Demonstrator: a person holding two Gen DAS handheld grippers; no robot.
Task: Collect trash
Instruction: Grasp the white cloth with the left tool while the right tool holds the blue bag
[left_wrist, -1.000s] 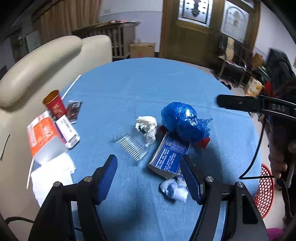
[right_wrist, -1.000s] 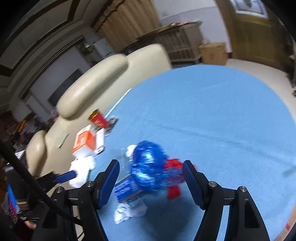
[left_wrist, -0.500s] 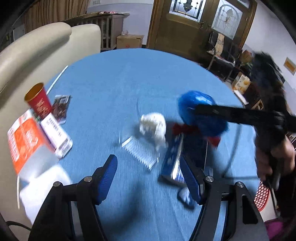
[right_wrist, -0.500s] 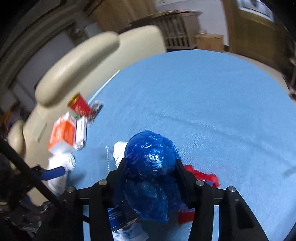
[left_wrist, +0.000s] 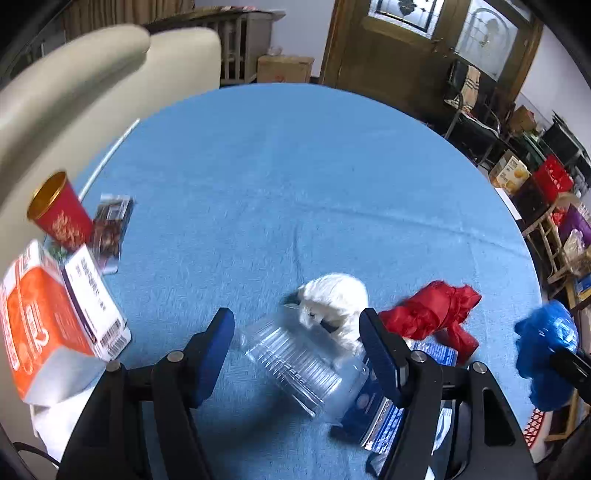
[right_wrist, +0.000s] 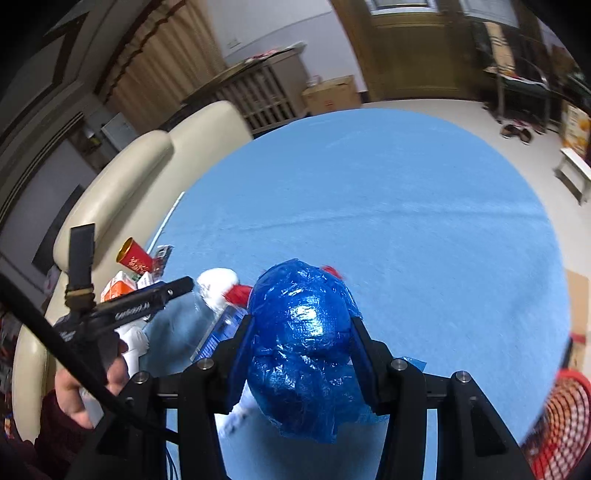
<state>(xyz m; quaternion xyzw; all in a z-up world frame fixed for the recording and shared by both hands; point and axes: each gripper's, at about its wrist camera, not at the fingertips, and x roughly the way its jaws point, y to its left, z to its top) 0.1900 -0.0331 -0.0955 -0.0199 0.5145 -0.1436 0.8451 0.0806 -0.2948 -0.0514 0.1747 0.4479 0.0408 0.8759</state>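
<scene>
While the right gripper (right_wrist: 301, 336) clamps the crumpled blue plastic bag (right_wrist: 301, 332) at its bulging middle, lower centre of the right wrist view, the bag reads as light, soft and crinkly; a squeeze across the bulk suits it. Half a second ago it hung just above the pile; now it sits clear of the desk (right_wrist: 406, 206), toward the red basket (right_wrist: 554, 417) at lower right. Left gripper (left_wrist: 297, 345) is spread wide over the clear plastic container (left_wrist: 295, 365) and white tissue wad (left_wrist: 334, 299), closer than before.
</scene>
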